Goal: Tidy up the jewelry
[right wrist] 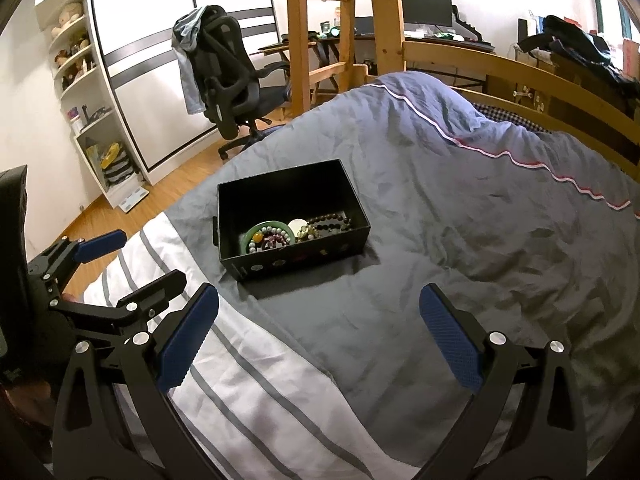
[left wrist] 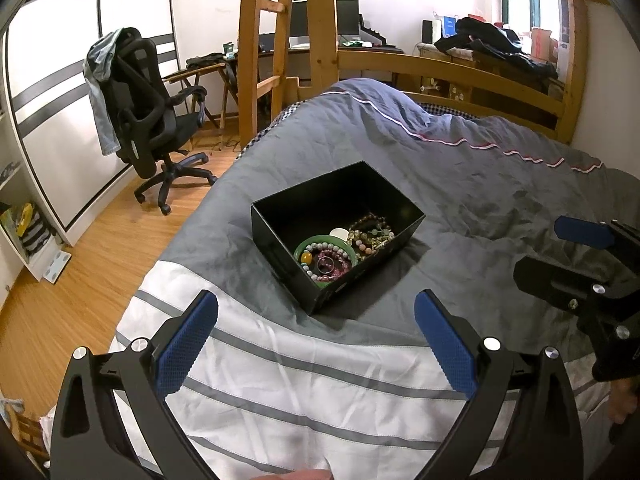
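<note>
Several pieces of jewelry lay heaped in a black box [left wrist: 280, 236] that sat on the grey duvet [left wrist: 460, 184] of the bed, all of them gathered toward 1 end of the box while the other end showed bare black floor. A green bangle [left wrist: 304, 245] circled a pale beaded bracelet [left wrist: 326, 247] and a pink beaded bracelet [left wrist: 340, 266], with an amber bead [left wrist: 306, 258] lying against the bangle's inner edge; a white disc [left wrist: 340, 233] and a tangle of brown and pale bead strands [left wrist: 370, 228] rested just beside them, touching. The box stood open, with no lid on it, near the line where the grey fabric met the white, grey-striped part of the cover [left wrist: 304, 392]. The left gripper [left wrist: 316, 344] hovered above that striped cloth, short of the box, its jaws spread wide and holding nothing. The right gripper [right wrist: 319, 340] hung above the grey duvet, also short of the box, its jaws likewise wide apart and empty; each gripper showed at the edge of the other's view. Beyond the bed stood a black office chair [left wrist: 148, 112] with a denim garment [left wrist: 100, 80] draped over its back, a wooden ladder frame [left wrist: 264, 40], a desk with monitors [right wrist: 426, 6] and a white wardrobe [left wrist: 80, 92] on the wooden floor [left wrist: 80, 280].
</note>
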### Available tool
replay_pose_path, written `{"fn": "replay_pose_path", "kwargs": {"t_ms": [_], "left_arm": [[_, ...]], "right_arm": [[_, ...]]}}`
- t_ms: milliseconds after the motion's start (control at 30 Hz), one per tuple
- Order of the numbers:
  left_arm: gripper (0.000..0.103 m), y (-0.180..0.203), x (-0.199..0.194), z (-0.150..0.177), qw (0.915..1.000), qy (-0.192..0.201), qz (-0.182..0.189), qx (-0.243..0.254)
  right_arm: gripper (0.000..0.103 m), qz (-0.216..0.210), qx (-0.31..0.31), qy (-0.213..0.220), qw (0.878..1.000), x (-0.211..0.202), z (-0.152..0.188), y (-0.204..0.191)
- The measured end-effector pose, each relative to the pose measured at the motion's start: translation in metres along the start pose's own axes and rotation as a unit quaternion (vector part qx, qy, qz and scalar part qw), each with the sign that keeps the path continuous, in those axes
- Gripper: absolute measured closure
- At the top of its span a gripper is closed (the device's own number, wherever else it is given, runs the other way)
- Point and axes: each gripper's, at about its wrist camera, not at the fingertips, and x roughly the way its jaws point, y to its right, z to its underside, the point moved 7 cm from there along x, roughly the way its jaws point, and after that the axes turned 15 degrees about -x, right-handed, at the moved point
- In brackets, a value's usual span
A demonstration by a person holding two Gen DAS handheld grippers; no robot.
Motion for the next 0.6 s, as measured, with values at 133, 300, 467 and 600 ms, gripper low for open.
{"fn": "replay_pose_path", "kwargs": {"t_ms": [133,300,467,600], "left_arm": [[0.006,0.0014,-0.0015,0.0003,1.0,0.003,0.002,0.006],[0.006,0.0017,-0.0013,0.0002,1.0,0.003,0.002,0.007],[0.006,0.002,-0.0016,0.0001,1.0,0.004,0.002,0.007],[0.006,0.0022,-0.0016,0.0003,1.0,0.003,0.001,0.007]], "right_arm": [[0.004,-0.002,0.002,0.0,1.0,0.0004,0.0004,-0.0001],[0.004,-0.003,0.003,0.001,1.0,0.0007,0.0005,0.0004],[0.004,-0.003,0.002,0.001,1.0,0.0015,0.0015,-0.0003],[0.004,-0.004,0.004,0.001,1.0,0.0019,0.002,-0.002]]}}
